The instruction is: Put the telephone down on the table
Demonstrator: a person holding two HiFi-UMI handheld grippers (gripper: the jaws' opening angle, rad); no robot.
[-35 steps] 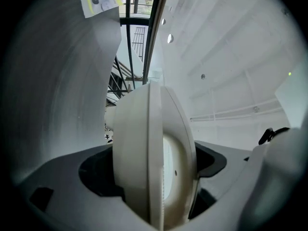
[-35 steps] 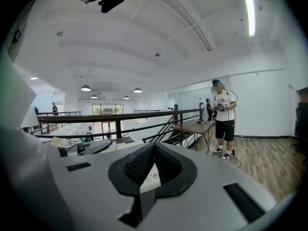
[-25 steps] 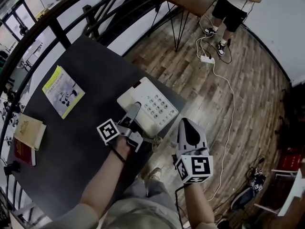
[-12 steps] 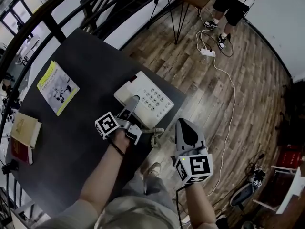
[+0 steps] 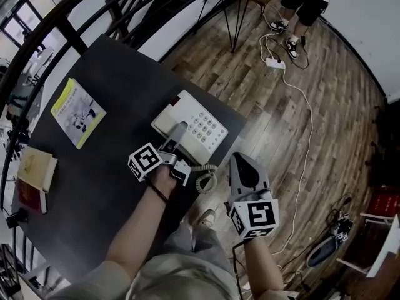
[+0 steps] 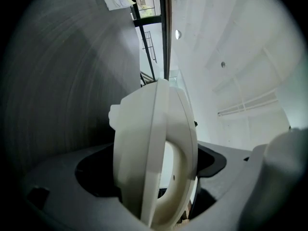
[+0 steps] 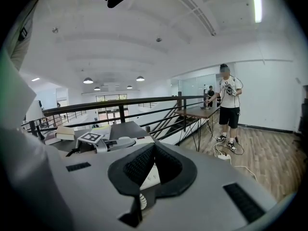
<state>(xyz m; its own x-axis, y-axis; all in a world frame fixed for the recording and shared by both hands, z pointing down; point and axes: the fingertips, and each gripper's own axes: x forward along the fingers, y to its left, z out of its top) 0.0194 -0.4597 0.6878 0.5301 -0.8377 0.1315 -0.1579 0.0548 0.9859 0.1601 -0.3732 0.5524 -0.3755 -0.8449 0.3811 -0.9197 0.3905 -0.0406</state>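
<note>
A white telephone [image 5: 199, 128] with a keypad sits at the near right corner of the black table [image 5: 106, 180]. My left gripper [image 5: 177, 136] is shut on its white handset [image 6: 155, 148], held low over the phone's left side; in the head view the jaws hide most of the handset. The coiled cord [image 5: 204, 180] hangs past the table's edge. My right gripper [image 5: 245, 164] is off the table to the right, over the floor, shut and empty [image 7: 151, 165]. Through its jaws I glimpse the keypad [image 7: 153, 174].
A yellow booklet [image 5: 77, 112] and stacked books [image 5: 31, 181] lie further left on the table. A black railing [image 5: 69, 27] runs behind it. On the wood floor a power strip [image 5: 275, 62] trails a white cable; a person [image 7: 229, 105] stands by another table.
The left gripper keeps the handset over the phone's left side and has hardly moved. The right gripper has stayed where it was. The head camera shifted slightly.
</note>
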